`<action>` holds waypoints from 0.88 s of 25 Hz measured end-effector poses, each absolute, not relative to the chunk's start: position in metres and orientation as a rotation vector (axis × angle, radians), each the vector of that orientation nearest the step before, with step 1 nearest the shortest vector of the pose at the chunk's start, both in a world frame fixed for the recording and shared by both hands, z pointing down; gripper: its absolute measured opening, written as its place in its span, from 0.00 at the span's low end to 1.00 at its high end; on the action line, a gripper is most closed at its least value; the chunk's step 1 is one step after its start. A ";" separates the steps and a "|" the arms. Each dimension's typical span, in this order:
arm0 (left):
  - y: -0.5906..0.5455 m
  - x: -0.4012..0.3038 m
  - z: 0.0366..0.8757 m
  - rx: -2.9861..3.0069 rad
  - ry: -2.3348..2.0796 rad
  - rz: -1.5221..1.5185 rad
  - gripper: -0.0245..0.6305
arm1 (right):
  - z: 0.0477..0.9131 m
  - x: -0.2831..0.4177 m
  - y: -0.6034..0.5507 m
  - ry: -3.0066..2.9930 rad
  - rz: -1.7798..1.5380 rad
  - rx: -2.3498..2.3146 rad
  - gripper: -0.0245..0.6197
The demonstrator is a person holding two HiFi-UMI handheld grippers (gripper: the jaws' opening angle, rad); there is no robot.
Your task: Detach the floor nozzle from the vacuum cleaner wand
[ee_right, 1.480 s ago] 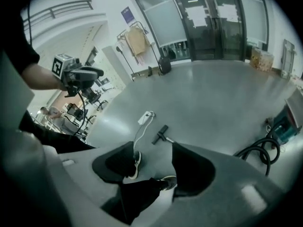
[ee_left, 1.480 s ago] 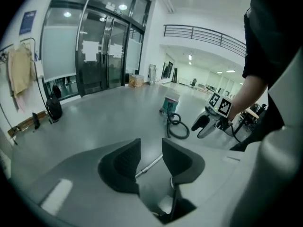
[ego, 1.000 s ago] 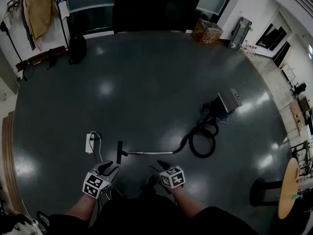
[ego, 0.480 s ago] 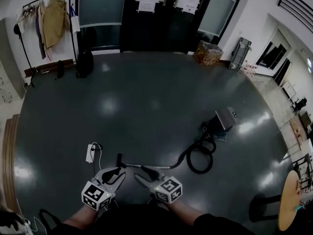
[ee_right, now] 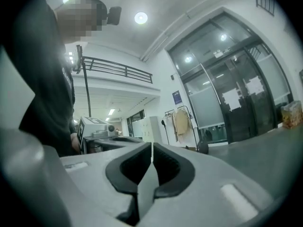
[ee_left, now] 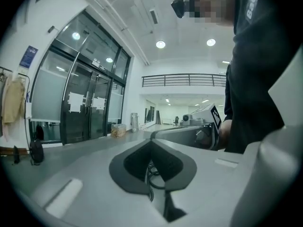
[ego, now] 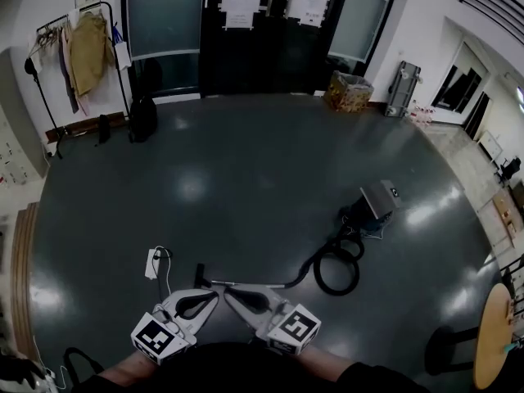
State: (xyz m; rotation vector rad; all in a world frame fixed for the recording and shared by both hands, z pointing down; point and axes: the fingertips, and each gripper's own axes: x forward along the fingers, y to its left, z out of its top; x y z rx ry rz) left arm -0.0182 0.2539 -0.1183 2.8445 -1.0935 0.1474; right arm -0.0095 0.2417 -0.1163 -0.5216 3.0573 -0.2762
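Dark grey glossy floor (ego: 246, 162); black hose (ego: 316, 275); tan coat (ego: 86, 51); grey left gripper (ego: 214, 295) and right gripper (ego: 229, 291), black-and-white patterned cubes (ego: 155, 338).

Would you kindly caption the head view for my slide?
Left gripper and right gripper, both shut, above the silver metal wand and its black floor nozzle.

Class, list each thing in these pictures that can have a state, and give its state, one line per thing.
left gripper: jaws just closed, now shut, nothing between them.
right gripper: jaws just closed, now shut, nothing between them.
floor nozzle: on the floor, still attached to the wand.
wand: lying flat on the floor.
hose: coiled in a loop.
glass doors: shut.
jacket: hanging up.
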 end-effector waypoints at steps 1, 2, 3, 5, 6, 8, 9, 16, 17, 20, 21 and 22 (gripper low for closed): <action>0.255 -0.016 -0.121 2.856 -1.083 0.146 0.03 | -0.118 -0.007 0.242 3.052 -0.274 -0.529 0.05; 0.256 -0.014 -0.125 2.865 -1.073 0.139 0.03 | -0.119 -0.005 0.243 3.050 -0.273 -0.530 0.04; 0.258 -0.013 -0.128 2.875 -1.064 0.130 0.03 | -0.120 -0.005 0.245 3.055 -0.274 -0.529 0.04; 0.262 -0.011 -0.133 2.893 -1.044 0.120 0.03 | -0.123 -0.008 0.250 3.077 -0.284 -0.529 0.04; 0.264 -0.011 -0.134 2.902 -1.035 0.116 0.03 | -0.126 -0.010 0.253 3.080 -0.279 -0.526 0.04; 0.267 -0.010 -0.134 2.910 -1.024 0.106 0.03 | -0.128 -0.013 0.257 3.071 -0.251 -0.519 0.04; 0.269 -0.010 -0.133 2.905 -1.021 0.105 0.03 | -0.126 -0.014 0.258 3.070 -0.247 -0.524 0.04; 0.276 -0.009 -0.125 2.889 -1.011 0.117 0.03 | -0.119 -0.015 0.267 3.073 -0.257 -0.549 0.04; 0.277 -0.009 -0.124 2.895 -1.009 0.122 0.03 | -0.118 -0.014 0.268 3.073 -0.259 -0.550 0.04; 0.278 -0.006 -0.116 2.891 -1.003 0.145 0.03 | -0.116 -0.012 0.269 3.066 -0.264 -0.559 0.04; 0.279 -0.006 -0.115 2.888 -1.001 0.149 0.03 | -0.116 -0.011 0.269 3.063 -0.267 -0.565 0.04; 0.279 -0.006 -0.116 2.890 -0.999 0.154 0.03 | -0.116 -0.011 0.269 3.061 -0.270 -0.571 0.04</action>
